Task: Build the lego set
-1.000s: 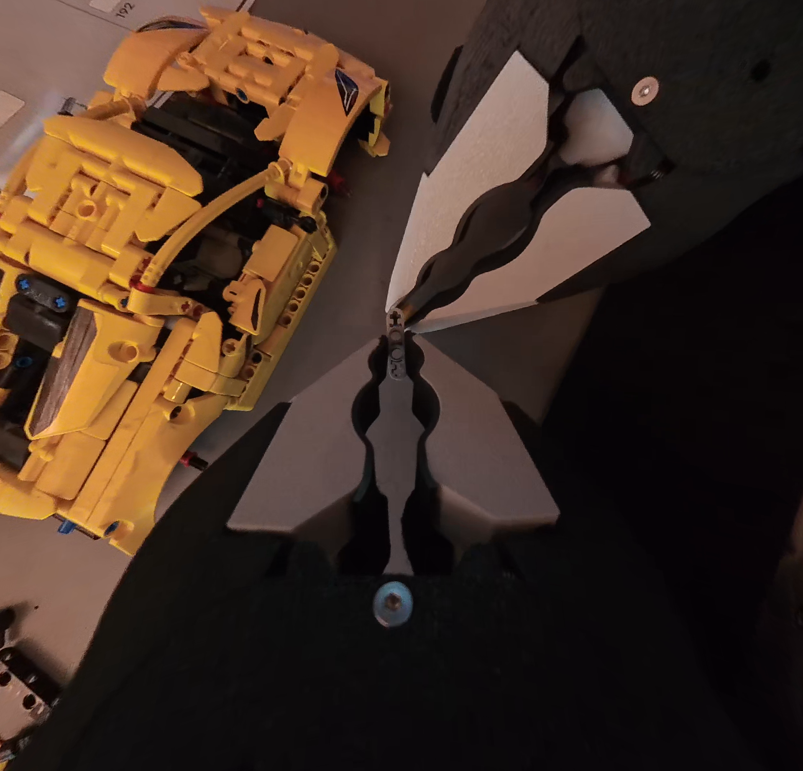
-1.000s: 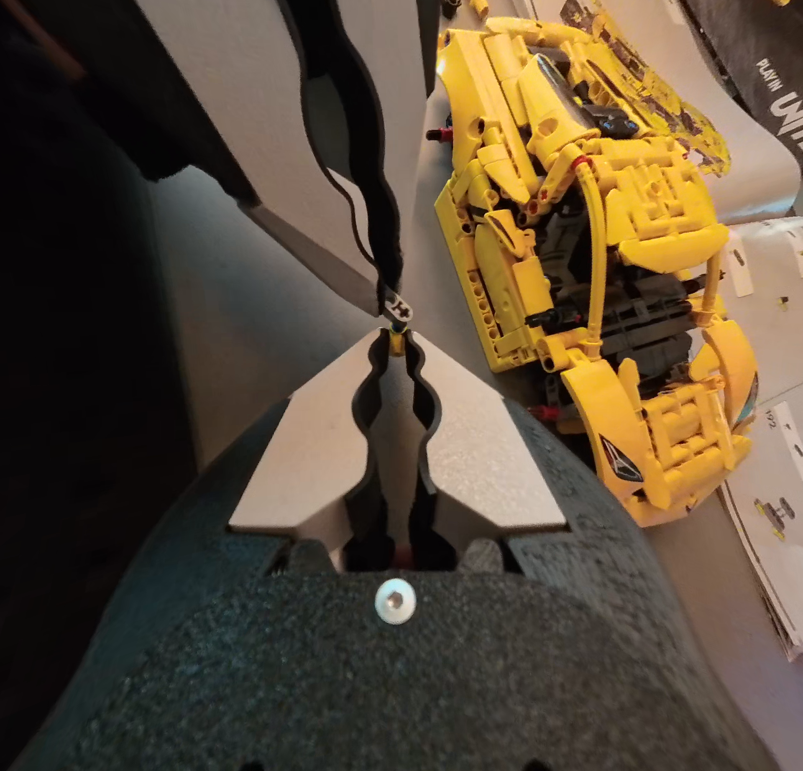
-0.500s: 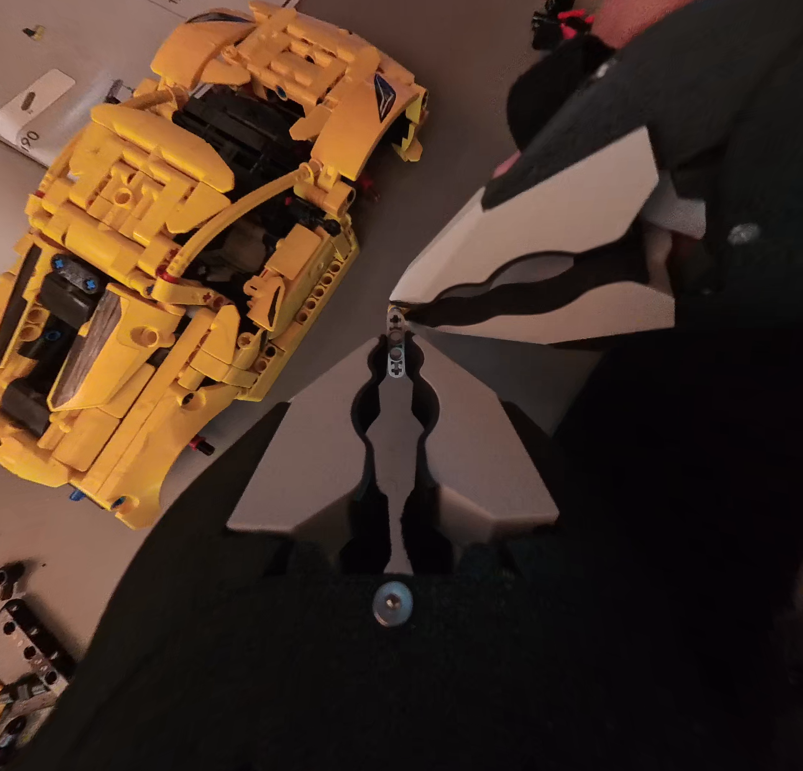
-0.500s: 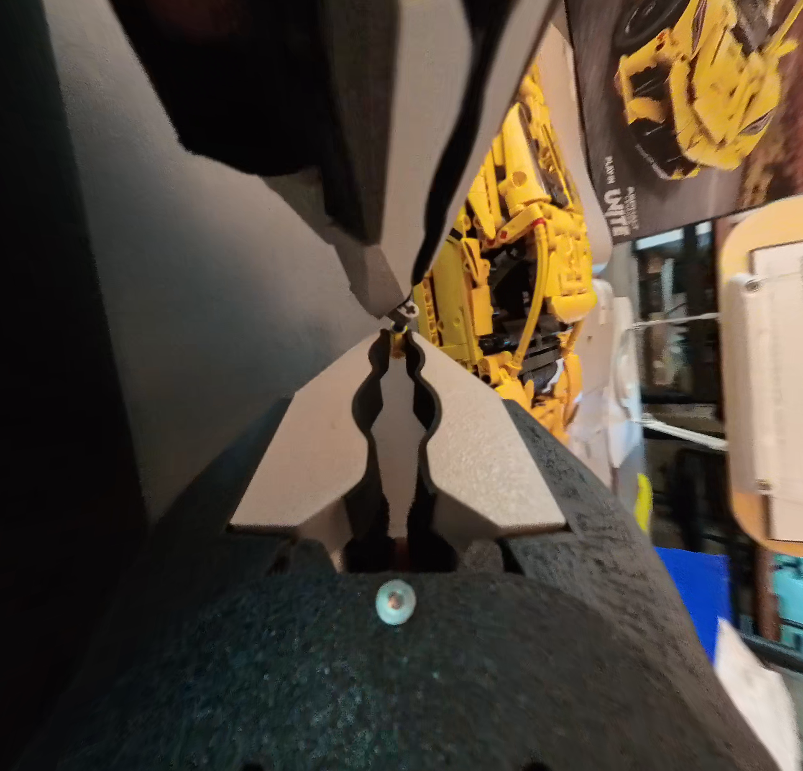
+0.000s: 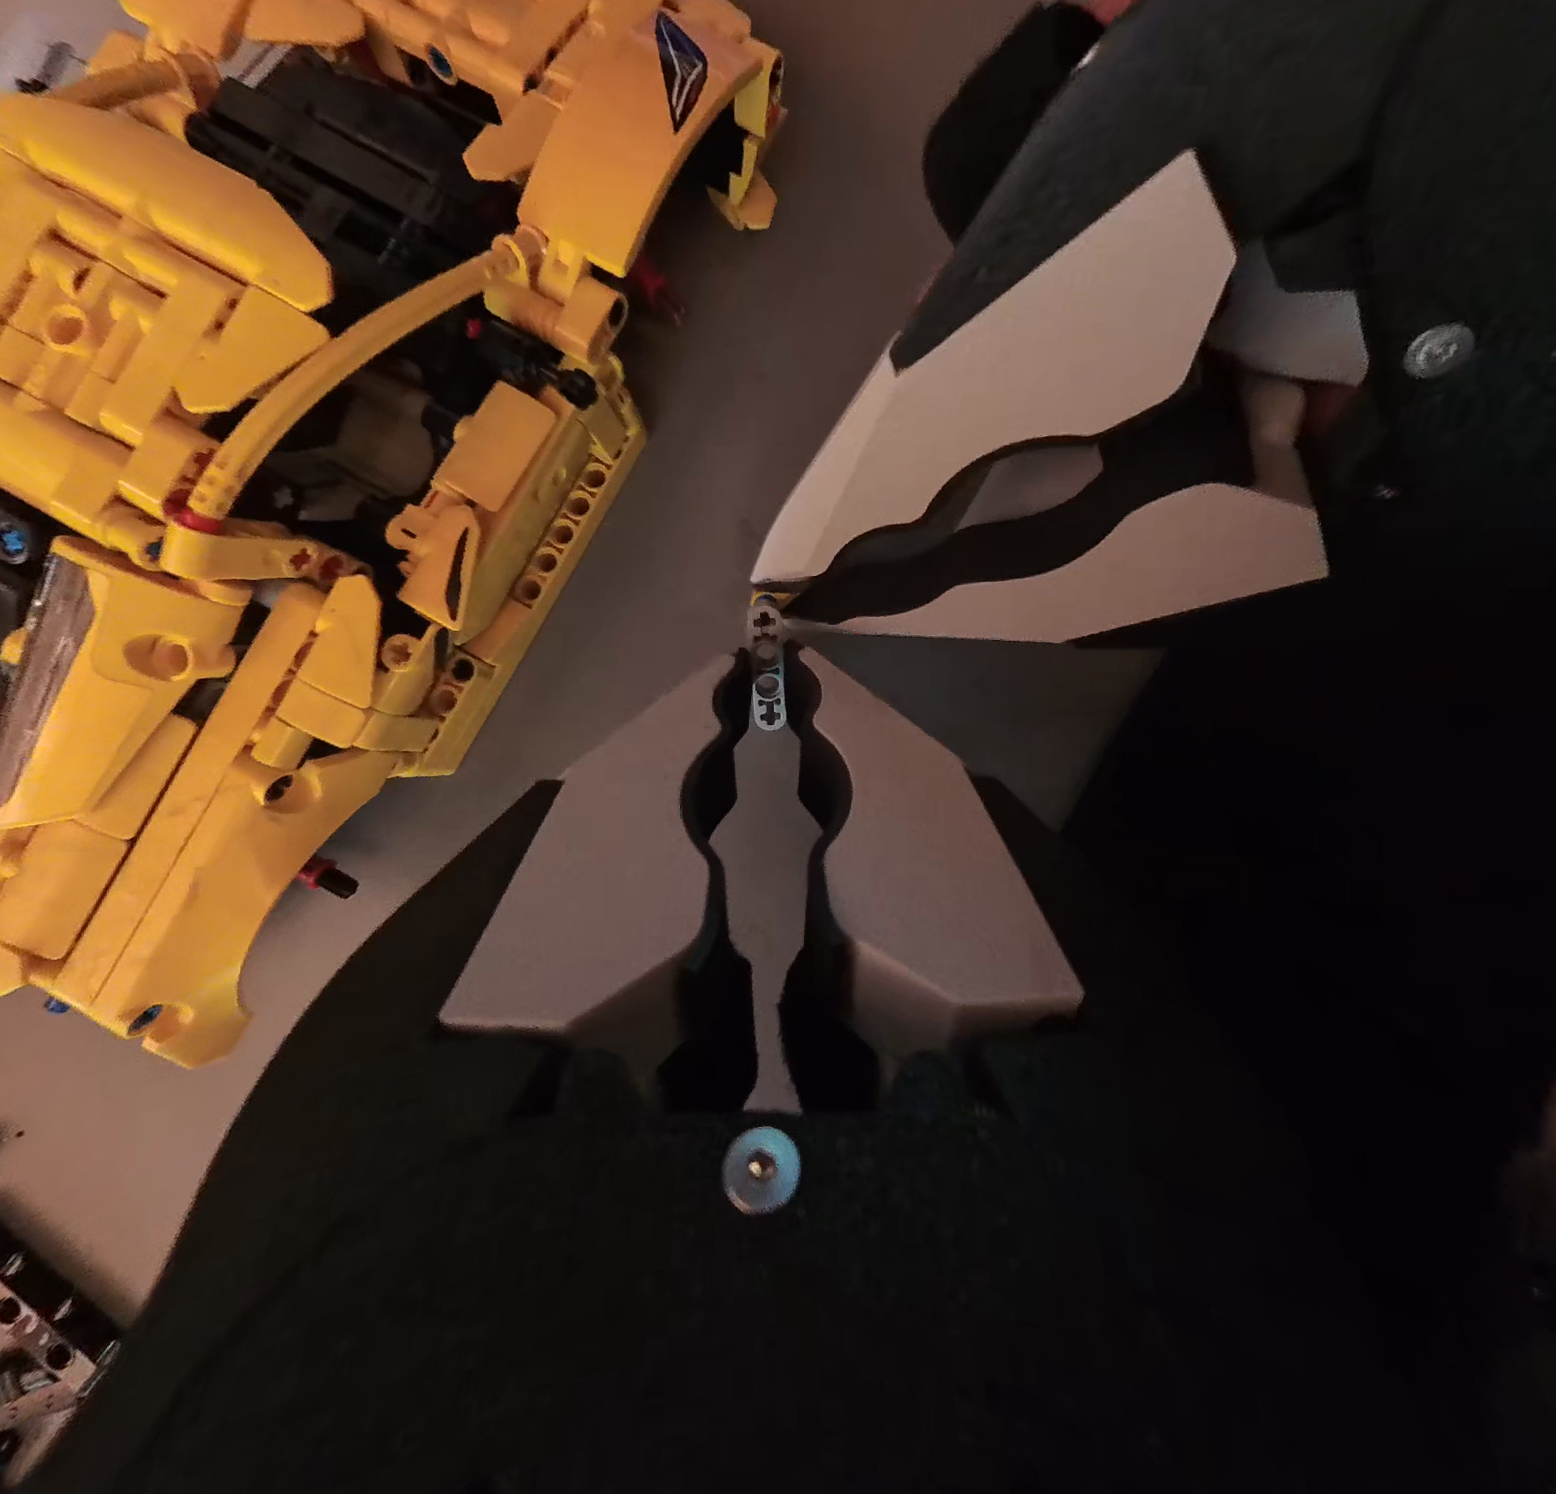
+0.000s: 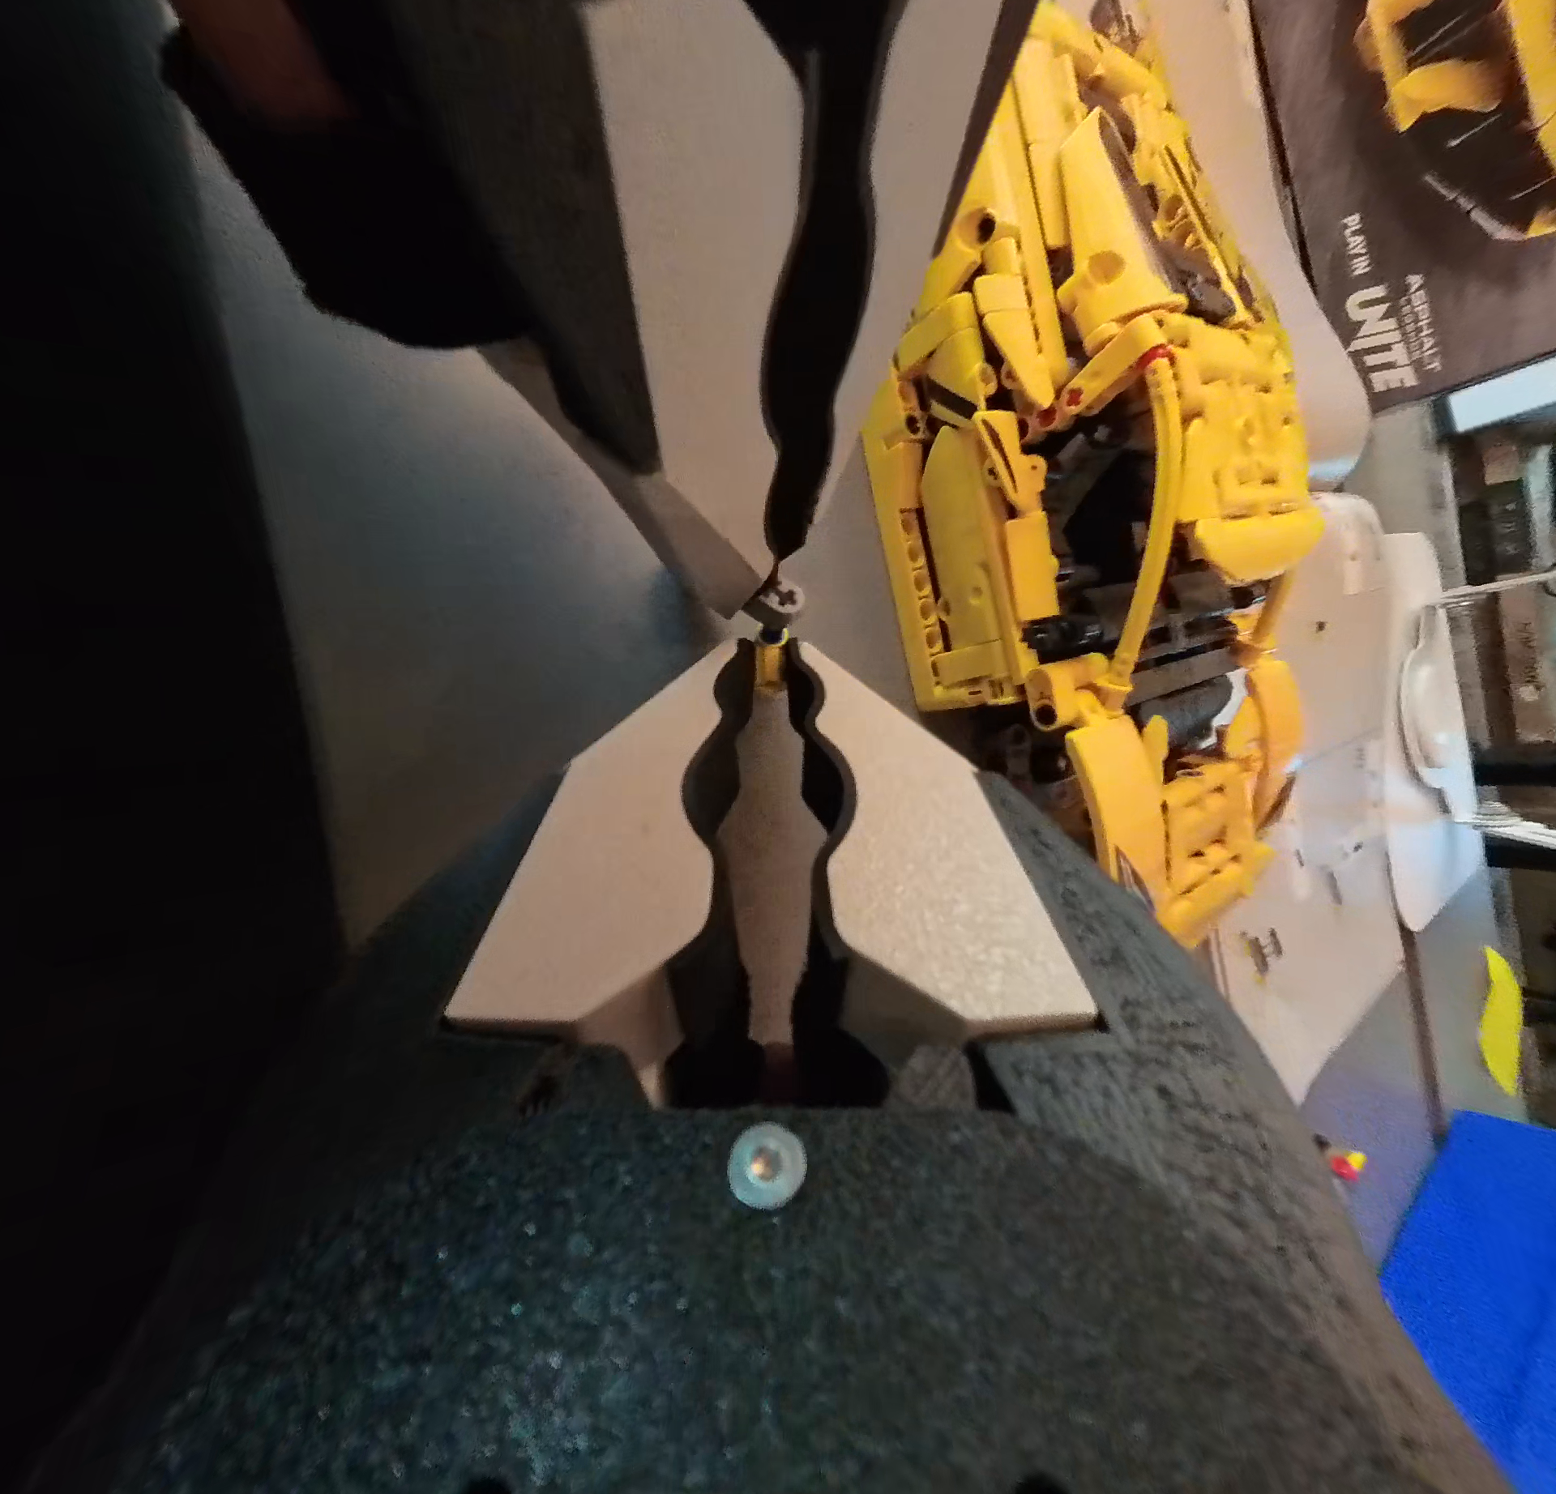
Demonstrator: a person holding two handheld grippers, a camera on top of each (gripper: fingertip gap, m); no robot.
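a small grey lego beam (image 5: 766, 679), thin and pierced with holes, is pinched between the tips of the left gripper (image 5: 764, 672), whose jaws are closed down narrowly on it. its upper end sticks out past the fingertips. the right gripper (image 6: 770, 664) is brought in tip to tip with the left one, and a small yellow lego piece (image 6: 770, 667) is clamped between its nearly closed jaws. in the right wrist view the yellow piece is seen just beneath the end of the grey beam, with a dark bit between them; whether the two are already joined cannot be told. in the left wrist view only a sliver of yellow is seen at the right gripper's tips.

both grippers are held above a grey table (image 5: 808, 191). the partly built yellow lego car (image 5: 278, 410) is lying on the table to the left of the grippers in the left wrist view, apart from them, with black inner parts exposed. printed instruction sheets (image 6: 1313, 890) are spread under and beside the car in the right wrist view, and a dark booklet with a picture of a yellow car (image 6: 1381, 191) is lying beyond it
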